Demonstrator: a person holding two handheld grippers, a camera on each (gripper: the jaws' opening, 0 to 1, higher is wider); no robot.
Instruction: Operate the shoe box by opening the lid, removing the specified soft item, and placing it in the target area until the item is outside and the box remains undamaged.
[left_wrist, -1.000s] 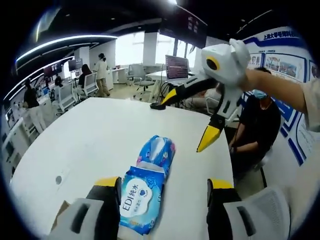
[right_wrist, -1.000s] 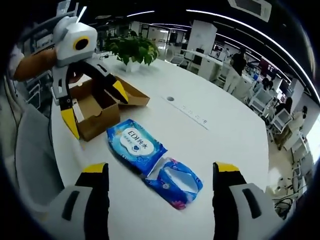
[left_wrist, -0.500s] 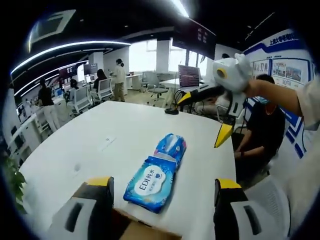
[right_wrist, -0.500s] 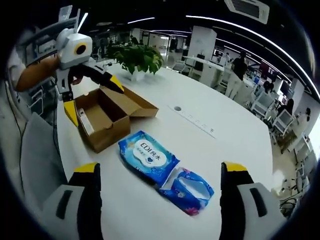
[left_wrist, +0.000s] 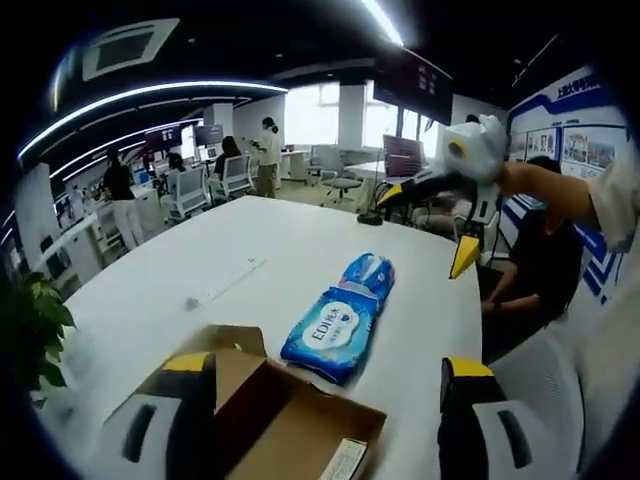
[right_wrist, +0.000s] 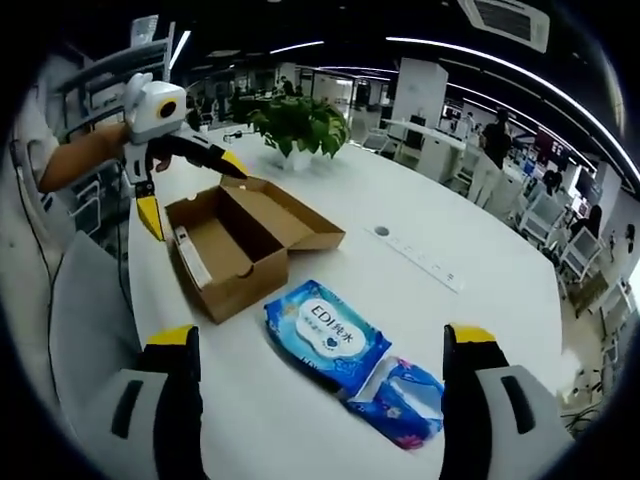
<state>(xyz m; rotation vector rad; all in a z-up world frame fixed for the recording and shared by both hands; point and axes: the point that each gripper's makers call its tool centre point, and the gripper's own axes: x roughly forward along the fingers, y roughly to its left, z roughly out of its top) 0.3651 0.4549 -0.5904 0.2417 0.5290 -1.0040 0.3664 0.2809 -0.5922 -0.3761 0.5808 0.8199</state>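
right gripper view, going left to right from the shoe box (right_wrist: 240, 250): a person's arm holds the left gripper (right_wrist: 175, 175) above the box's far left corner, its jaws spread wide and holding nothing. a potted plant (right_wrist: 297, 122) stands on the white bench (right_wrist: 450, 220) behind the box. the brown cardboard box sits open, lid folded back, with a slim white item (right_wrist: 192, 257) against its left inner wall. just right of the box lies the blue wipes pack (right_wrist: 327, 333), its label reading "edi" with chinese characters, and touching that a blue floral tissue pack (right_wrist: 408, 398). office chairs and people stand beyond the bench. the right gripper (right_wrist: 320, 345) has its jaws wide apart, empty. left gripper view shows the same packs beyond the box.
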